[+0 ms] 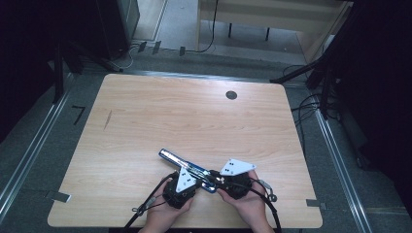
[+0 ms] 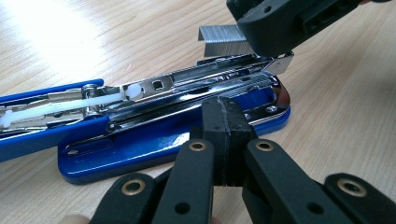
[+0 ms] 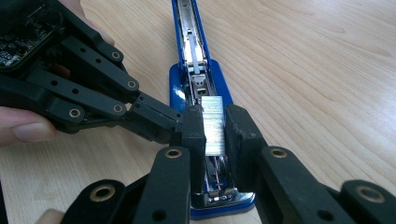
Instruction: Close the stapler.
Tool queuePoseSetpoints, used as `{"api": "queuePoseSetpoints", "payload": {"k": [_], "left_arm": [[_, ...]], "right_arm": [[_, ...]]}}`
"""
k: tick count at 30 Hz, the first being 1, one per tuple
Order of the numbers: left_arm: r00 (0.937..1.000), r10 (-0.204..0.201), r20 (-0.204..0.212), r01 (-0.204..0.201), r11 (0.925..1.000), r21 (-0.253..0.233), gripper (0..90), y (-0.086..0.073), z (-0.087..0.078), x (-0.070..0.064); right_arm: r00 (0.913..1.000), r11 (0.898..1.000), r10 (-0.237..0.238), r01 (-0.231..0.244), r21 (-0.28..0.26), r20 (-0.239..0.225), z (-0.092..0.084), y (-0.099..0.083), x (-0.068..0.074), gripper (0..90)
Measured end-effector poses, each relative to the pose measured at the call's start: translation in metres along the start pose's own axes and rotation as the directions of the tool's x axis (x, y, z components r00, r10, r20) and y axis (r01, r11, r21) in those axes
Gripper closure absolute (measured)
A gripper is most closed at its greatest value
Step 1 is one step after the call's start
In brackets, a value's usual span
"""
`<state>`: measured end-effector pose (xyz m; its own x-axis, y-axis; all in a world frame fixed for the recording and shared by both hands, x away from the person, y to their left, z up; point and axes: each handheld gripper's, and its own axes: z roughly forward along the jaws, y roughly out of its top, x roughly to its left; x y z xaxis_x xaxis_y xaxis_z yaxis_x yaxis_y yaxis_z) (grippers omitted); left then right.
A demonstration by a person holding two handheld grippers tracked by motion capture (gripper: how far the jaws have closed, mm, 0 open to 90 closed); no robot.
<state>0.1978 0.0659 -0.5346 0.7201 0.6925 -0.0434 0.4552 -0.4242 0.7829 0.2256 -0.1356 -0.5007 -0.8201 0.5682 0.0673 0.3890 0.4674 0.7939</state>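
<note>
The stapler (image 1: 187, 169) lay opened flat on the desk (image 1: 145, 111), long axis running 10 to 4 o'clock. The right claw (image 3: 214, 128) clamped a staple strip (image 3: 214, 122) above its tray; the left claw (image 2: 228, 122), jaws together, pressed its base.

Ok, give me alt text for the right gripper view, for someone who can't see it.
The right gripper holds a strip of staples between its black jaws, just above the open magazine of a blue stapler on a wooden table. The left gripper, shut, reaches in from the left at the stapler's side.

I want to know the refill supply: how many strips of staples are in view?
1. The strip of staples sits between the right claw's pads, just above the open blue stapler's metal channel. Staples already inside the channel can't be made out.
</note>
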Motion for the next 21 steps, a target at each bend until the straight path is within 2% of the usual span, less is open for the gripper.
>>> {"api": "queuePoseSetpoints", "payload": {"k": [8,21], "left_arm": [[1.0000,-0.006,0.002,0.006,1.0000,0.006,90.0,0.0002,-0.0005,0.0010],[1.0000,-0.001,0.001,0.001,1.0000,0.002,90.0,0.0000,-0.0003,0.0006]], "right_arm": [[0.9998,0.999,-0.020,0.020,0.033,0.002,0.0041,-0.0002,0.0006,80.3],[0.9997,0.998,-0.021,0.022,0.065,-0.014,0.0095,0.0002,-0.0015,80.2]]}}
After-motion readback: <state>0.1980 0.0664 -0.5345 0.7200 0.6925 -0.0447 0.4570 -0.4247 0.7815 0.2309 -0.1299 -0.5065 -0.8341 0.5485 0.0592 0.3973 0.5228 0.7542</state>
